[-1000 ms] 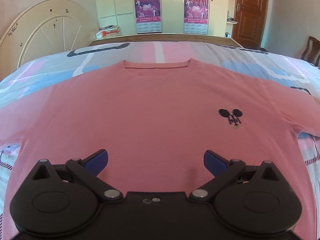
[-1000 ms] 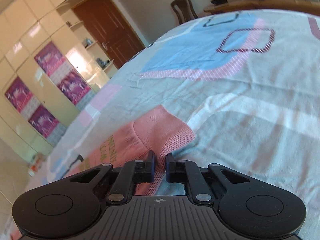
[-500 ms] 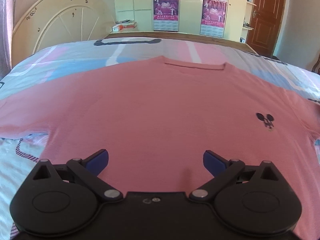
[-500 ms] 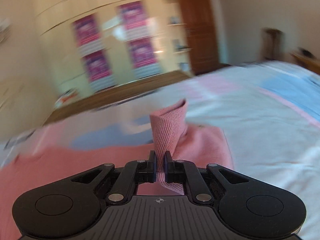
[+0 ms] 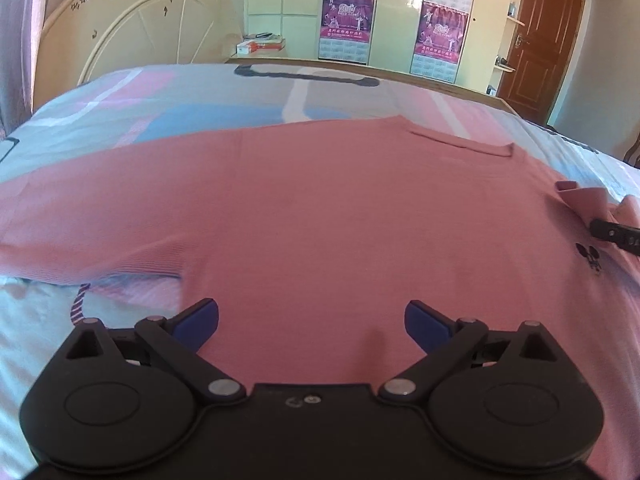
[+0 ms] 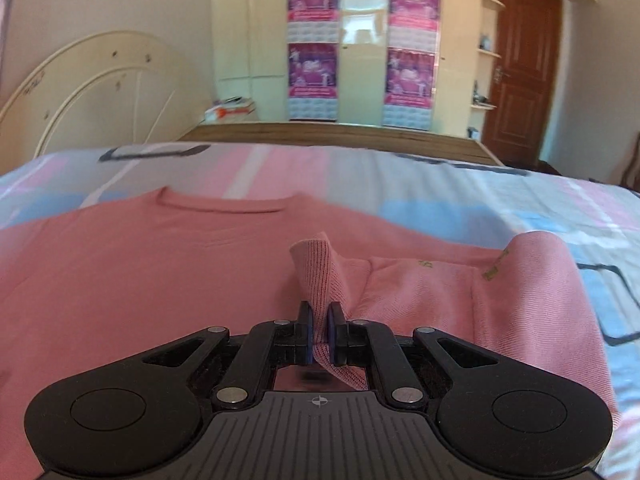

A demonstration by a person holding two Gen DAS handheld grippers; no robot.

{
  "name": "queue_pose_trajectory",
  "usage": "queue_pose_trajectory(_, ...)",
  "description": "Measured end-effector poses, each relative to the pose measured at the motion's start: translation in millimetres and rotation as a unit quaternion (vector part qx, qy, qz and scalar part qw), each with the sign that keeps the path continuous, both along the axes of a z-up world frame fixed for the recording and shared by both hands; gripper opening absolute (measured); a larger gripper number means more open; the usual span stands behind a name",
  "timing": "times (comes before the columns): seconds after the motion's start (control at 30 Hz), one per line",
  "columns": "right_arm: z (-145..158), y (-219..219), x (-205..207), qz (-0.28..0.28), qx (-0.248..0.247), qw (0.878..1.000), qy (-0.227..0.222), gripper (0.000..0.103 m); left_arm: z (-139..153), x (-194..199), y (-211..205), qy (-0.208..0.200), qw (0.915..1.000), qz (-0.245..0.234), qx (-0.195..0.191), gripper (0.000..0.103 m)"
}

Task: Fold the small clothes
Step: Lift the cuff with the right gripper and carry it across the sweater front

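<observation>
A pink T-shirt (image 5: 328, 216) lies spread flat on the bed, collar (image 5: 460, 145) toward the far side, with a small black mouse print (image 5: 589, 257) on the chest. My left gripper (image 5: 311, 316) hovers open over the shirt's near part, close to its left sleeve (image 5: 92, 240), nothing between its blue pads. My right gripper (image 6: 319, 330) is shut on the cuff of the right sleeve (image 6: 314, 268), which is lifted and folded in over the shirt's body (image 6: 120, 280). The right gripper's tip (image 5: 614, 232) shows at the right edge of the left wrist view.
The patterned bedsheet (image 5: 168, 108) in pink, blue and white surrounds the shirt. A cream headboard (image 5: 132, 28) stands at the back left, a wardrobe with posters (image 6: 362, 48) behind the bed, a brown door (image 6: 520, 76) at the right.
The right gripper swung round and carried the sleeve cuff from the outer bed in over the shirt. The left gripper slid left along the shirt's near part, still open.
</observation>
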State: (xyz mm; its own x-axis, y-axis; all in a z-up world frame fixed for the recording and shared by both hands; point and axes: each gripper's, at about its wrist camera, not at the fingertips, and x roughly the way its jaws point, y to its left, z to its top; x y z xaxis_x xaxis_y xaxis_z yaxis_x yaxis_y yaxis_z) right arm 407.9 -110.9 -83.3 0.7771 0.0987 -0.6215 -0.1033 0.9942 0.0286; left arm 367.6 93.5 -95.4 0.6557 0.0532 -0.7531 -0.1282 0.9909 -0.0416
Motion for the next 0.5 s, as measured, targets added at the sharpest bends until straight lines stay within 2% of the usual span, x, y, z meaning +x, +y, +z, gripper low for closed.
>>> queue_pose_trajectory(0.2,-9,41,19,0.03,-0.018,0.999,-0.004,0.007,-4,6,21,-0.003,0.9998,-0.009,-0.014,0.092)
queue_pose_trajectory(0.33,-15,67,24,0.059,-0.008,0.998,-0.007,0.007,-3,14,26,-0.008,0.9994,-0.021,-0.026,0.088)
queue_pose_trajectory(0.4,-24,76,29,0.076,-0.012,0.997,0.014,0.007,-3,19,24,-0.009,0.999,-0.03,-0.03,0.088)
queue_pose_trajectory(0.43,-30,78,34,0.081,-0.014,0.996,0.038,0.008,-3,21,23,-0.01,0.9988,-0.034,-0.034,0.088)
queue_pose_trajectory(0.5,-31,77,35,0.087,-0.019,0.996,0.033,0.017,-3,27,17,-0.012,0.9978,-0.045,-0.048,0.088)
